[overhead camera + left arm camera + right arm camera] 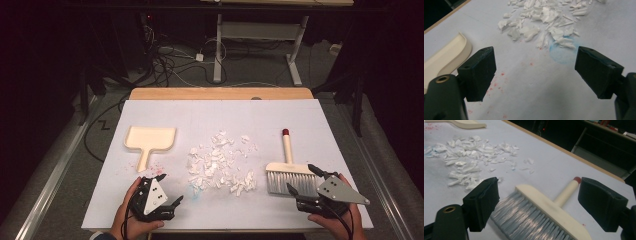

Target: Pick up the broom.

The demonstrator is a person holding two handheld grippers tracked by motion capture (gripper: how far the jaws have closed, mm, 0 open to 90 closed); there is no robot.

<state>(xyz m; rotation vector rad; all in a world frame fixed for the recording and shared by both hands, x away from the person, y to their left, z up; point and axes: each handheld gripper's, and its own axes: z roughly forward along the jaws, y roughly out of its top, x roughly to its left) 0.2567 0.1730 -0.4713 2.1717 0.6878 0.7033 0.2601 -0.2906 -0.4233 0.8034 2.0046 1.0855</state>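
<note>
Table: white sheet (220, 210) over a wooden top; faint red and blue smudges near the front edge.
Scraps: pile of white paper scraps (220, 162) at the centre of the sheet, between dustpan and brush, touching neither. Judged very light and loose; likely to scatter under a fast stroke.
Dustpan: cream dustpan (149, 140) lies flat, left of the pile, handle pointing toward the person. Judged rigid and light; best held by the handle.
Brush: hand brush (289, 170) lies flat, right of the pile, grey bristles toward the person, cream handle with red tip pointing away. Judged light, with a stiff back and handle and soft bristles. Hold point: the round handle just beyond the back, not the bristles.
Left gripper: left gripper (167, 192) sits near the front edge, just short of the dustpan handle; jaws apart, nothing between them, pointed over the bare sheet toward the pile.
Right gripper: right gripper (304, 180) hovers at the bristle end of the brush; jaws spread wide, straddling the brush head without clamping it.
</note>
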